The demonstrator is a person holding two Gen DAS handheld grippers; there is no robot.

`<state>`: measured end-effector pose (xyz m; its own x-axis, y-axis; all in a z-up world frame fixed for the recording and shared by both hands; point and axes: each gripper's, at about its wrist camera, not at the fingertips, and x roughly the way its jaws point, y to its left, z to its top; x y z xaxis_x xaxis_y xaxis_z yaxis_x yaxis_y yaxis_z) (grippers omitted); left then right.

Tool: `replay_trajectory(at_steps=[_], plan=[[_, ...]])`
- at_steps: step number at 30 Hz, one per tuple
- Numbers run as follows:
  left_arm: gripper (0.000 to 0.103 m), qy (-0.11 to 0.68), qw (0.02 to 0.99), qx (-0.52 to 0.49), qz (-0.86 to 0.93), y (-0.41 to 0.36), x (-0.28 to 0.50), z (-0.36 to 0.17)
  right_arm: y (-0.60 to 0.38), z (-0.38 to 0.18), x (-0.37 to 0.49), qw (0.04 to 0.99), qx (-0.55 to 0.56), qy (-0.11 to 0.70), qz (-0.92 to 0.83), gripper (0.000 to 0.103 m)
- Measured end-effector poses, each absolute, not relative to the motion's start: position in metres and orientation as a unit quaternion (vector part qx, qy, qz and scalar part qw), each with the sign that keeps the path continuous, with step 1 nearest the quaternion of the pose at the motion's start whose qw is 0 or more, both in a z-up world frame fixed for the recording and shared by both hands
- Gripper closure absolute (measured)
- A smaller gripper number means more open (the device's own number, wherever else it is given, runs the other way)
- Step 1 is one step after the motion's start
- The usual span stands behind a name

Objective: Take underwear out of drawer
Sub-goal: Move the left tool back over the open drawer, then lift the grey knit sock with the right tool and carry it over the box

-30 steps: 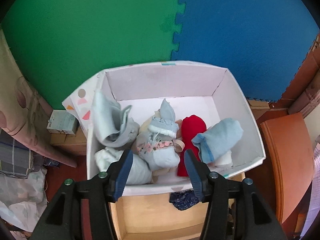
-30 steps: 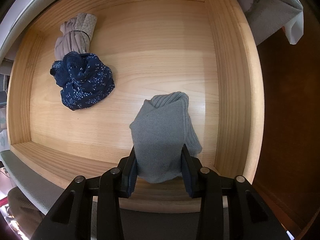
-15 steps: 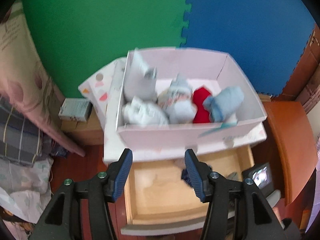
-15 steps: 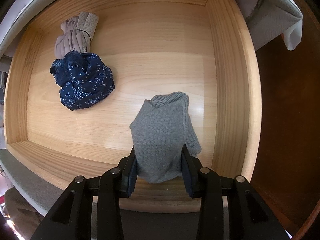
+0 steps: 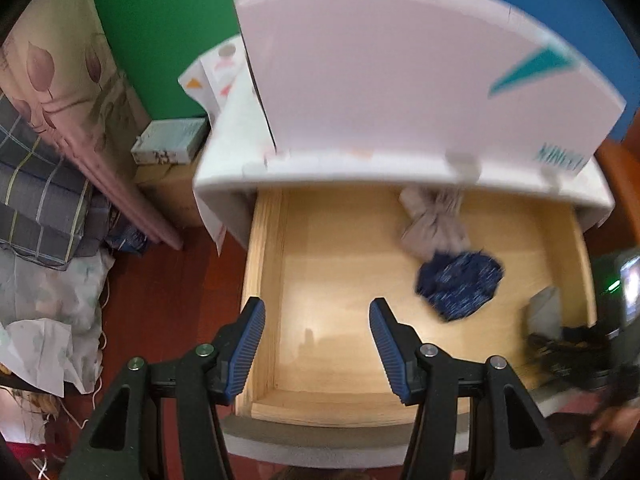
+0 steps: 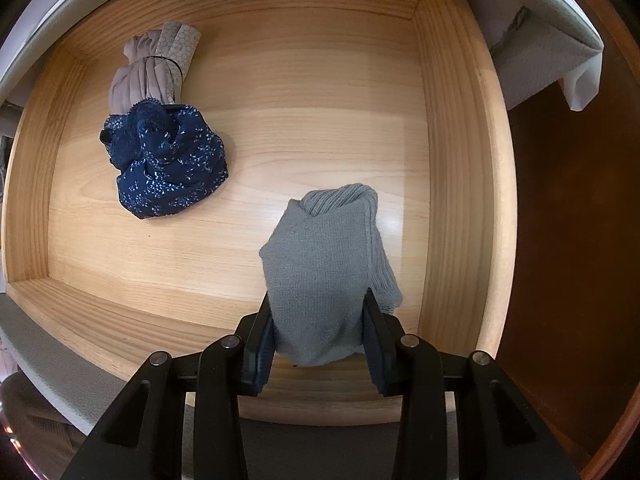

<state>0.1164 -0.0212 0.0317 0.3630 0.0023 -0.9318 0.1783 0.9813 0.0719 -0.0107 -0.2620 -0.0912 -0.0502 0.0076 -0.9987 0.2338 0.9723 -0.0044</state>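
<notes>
- Left wrist view: left gripper (image 5: 317, 344) jaws apart, empty, above the open drawer (image 5: 256, 264); navy underwear (image 5: 459, 285) lies at 2 o'clock from it, beige bundle (image 5: 434, 220) touching beyond; white box (image 5: 400, 64) carries blurred teal lettering, unreadable
- Right wrist view: right gripper (image 6: 318, 342) clamped on grey knit roll (image 6: 324, 280), long axis toward 12 o'clock; the navy underwear (image 6: 168, 168) at 10 o'clock, left hand judged the free one to take it

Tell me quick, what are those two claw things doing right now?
Left gripper: open, nothing between its fingers, above the drawer.
Right gripper: closed on the grey knitted bundle inside the drawer.
</notes>
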Motion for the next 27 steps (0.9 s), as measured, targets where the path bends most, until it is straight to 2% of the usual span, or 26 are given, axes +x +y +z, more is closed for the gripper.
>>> replay_trajectory(at_steps=[9, 27], plan=[[0.047, 0.579, 0.811, 0.073, -0.048, -0.017, 0.11, -0.014, -0.257, -0.087, -0.01, 0.686, 0.079, 0.718, -0.085, 0.068], [0.047, 0.551, 0.832, 0.047, -0.036, -0.004, 0.107, -0.007, -0.254, -0.053, -0.016, 0.72, 0.104, 0.682, -0.074, 0.067]])
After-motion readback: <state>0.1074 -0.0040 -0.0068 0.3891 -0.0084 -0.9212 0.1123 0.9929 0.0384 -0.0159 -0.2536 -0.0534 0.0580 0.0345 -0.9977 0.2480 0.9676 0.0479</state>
